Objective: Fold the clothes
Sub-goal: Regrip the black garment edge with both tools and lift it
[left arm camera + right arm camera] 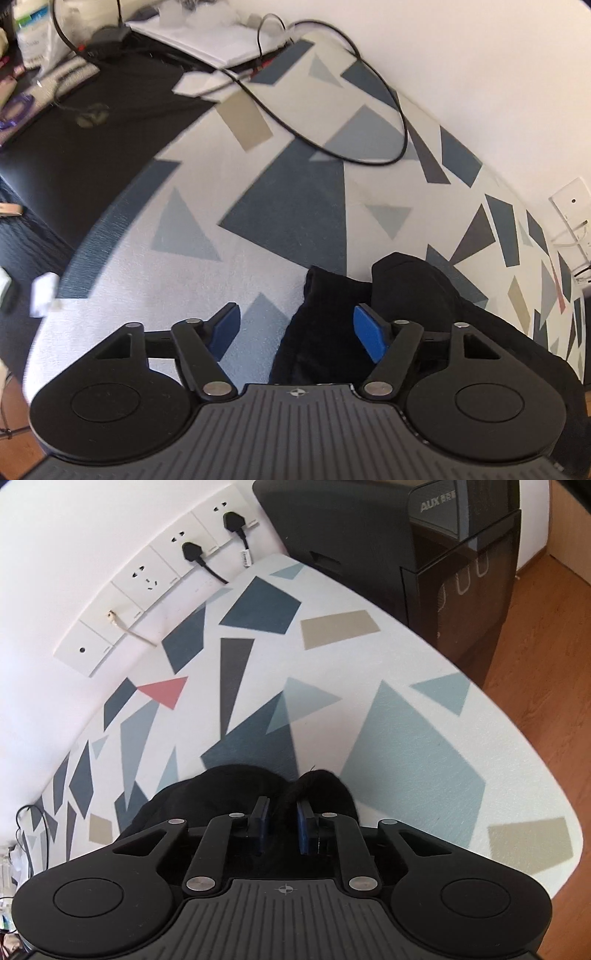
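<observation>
1. Presently the black garment (436, 295) lies bunched on the patterned tablecloth (288, 206), near the table's wall-side edge; seen from the right wrist, the same black garment (221, 790) sits in a rumpled heap toward the near part of the table.
2. Right gripper (282, 825): jaws narrow, blue pads close together, with a fold of the black fabric pinched between them and a tuft standing up just beyond the fingertips.
3. Left gripper (295, 330): jaws wide apart, nothing clamped. An edge of the garment lies below the gap, nearer the right-hand pad (369, 330); whether that pad touches the cloth cannot be told.
4. Tablecloth: white with blue, grey, beige and one red geometric shapes, covering the table to its curved edges.
5. A black cable (354, 110) loops across the far part of the cloth in the left wrist view.
6. A closed black laptop (96, 122) rests beyond the cloth's left edge, with white papers (221, 40) at the far corner.
7. Wall sockets (155, 576) run along the white wall, two carrying black plugs.
8. A black AUX appliance (443, 554) stands at the table's far right corner on wooden flooring (546, 635).
</observation>
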A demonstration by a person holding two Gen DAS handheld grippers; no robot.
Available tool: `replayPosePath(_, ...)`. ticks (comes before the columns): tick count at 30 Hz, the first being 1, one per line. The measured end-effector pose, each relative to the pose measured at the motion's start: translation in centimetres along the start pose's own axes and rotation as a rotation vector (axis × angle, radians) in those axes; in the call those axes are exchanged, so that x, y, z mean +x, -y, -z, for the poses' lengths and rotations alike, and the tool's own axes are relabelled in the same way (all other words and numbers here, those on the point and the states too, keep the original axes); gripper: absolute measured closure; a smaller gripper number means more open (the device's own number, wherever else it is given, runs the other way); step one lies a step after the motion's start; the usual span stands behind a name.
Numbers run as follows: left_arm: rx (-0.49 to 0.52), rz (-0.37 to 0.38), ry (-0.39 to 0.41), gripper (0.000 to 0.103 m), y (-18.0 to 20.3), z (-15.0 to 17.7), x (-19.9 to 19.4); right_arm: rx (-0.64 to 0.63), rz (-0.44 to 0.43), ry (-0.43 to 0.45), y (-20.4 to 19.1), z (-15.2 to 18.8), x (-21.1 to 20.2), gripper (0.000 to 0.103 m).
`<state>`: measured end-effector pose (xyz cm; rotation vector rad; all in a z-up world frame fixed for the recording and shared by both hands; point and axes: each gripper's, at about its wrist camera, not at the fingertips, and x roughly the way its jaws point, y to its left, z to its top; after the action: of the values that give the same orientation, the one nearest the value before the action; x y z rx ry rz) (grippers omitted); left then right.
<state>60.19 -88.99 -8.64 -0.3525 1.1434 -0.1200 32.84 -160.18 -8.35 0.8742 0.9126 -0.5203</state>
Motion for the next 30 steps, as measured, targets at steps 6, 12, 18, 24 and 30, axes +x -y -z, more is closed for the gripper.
replayPosePath(6,-0.009,0.022,0.013,0.067,0.9,-0.1,1.4,-0.005,0.019,0.014,-0.6,1.0,0.9,0.078)
replayPosePath(12,0.02,-0.003,0.001,0.086,1.9,-0.5,2.7,-0.006,0.057,0.011,0.1,1.4,2.7,0.069)
replayPosePath(18,0.052,-0.038,0.188,0.094,2.7,-2.3,-2.1,-0.029,0.066,0.065,-0.1,1.6,2.3,0.092)
replayPosePath(24,-0.099,-0.09,0.598,0.094,-0.5,-8.1,-14.0,0.025,-0.088,0.335,-1.0,0.1,-3.3,0.097)
replayPosePath(30,-0.09,-0.274,0.504,0.089,-1.5,-7.8,-11.4,0.032,-0.1,0.351,-0.9,0.2,-3.3,0.097)
